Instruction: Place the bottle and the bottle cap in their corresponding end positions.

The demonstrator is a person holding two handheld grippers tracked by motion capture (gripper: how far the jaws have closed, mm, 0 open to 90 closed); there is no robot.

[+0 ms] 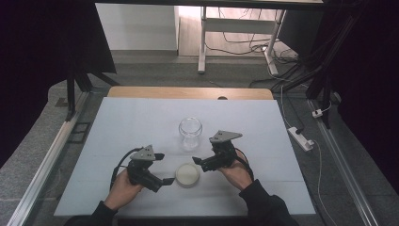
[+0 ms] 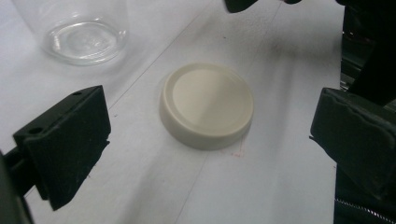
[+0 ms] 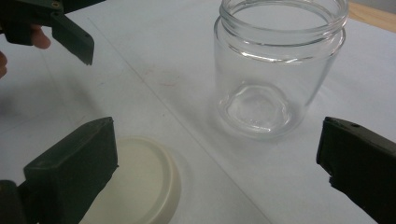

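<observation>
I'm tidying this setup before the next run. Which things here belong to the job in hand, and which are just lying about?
Belonging to the job:
- round cream plastic lid, flat on the white table
- clear glass jar, open and upright
- left claw and right claw, both open

Just lying about:
- white power strip on the floor
- white desk frame behind

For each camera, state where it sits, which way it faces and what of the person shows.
High view: above the person's side, facing forward and down on the white table; both forearms show.
Left gripper view: rides the left hand-held gripper, facing the cream lid.
Right gripper view: rides the right hand-held gripper, facing the glass jar; fingertips show.
All three share lid and jar.
</observation>
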